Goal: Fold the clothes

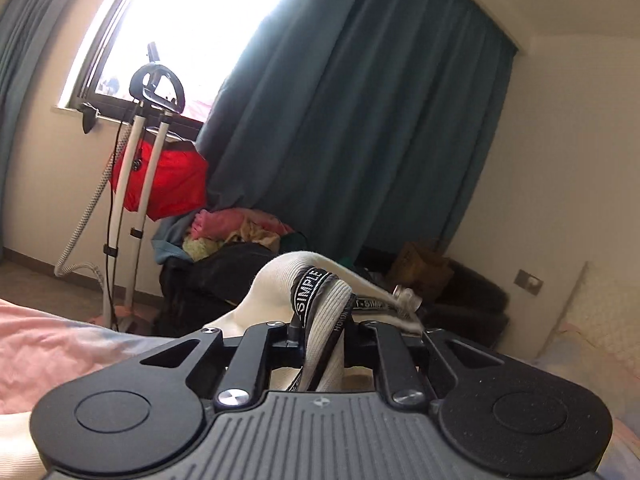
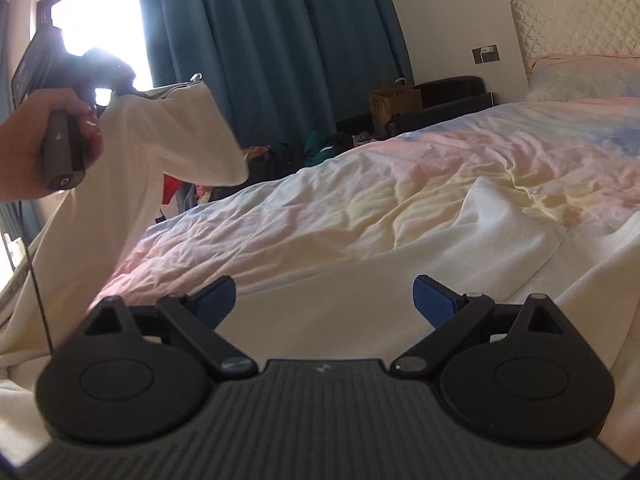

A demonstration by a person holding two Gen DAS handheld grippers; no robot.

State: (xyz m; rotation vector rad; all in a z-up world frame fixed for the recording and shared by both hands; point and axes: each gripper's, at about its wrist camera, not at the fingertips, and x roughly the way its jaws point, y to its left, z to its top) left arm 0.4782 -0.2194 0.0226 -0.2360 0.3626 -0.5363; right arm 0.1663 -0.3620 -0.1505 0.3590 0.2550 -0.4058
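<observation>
Left gripper [image 1: 324, 332] is clamped on the ribbed collar edge of the cream knit garment [image 2: 132, 168], lifting it up at the left, while the right gripper [image 2: 324, 300] sits with jaws spread wide over the garment's near hem on the pastel rumpled bedsheet [image 2: 400, 184], far side open.

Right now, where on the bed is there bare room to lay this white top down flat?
The bedspread lies bare from the pillow down to the white garment spread ahead of the open right gripper. The left side is crowded: the left gripper holds up the garment's corner, which drapes to the bed there.
</observation>
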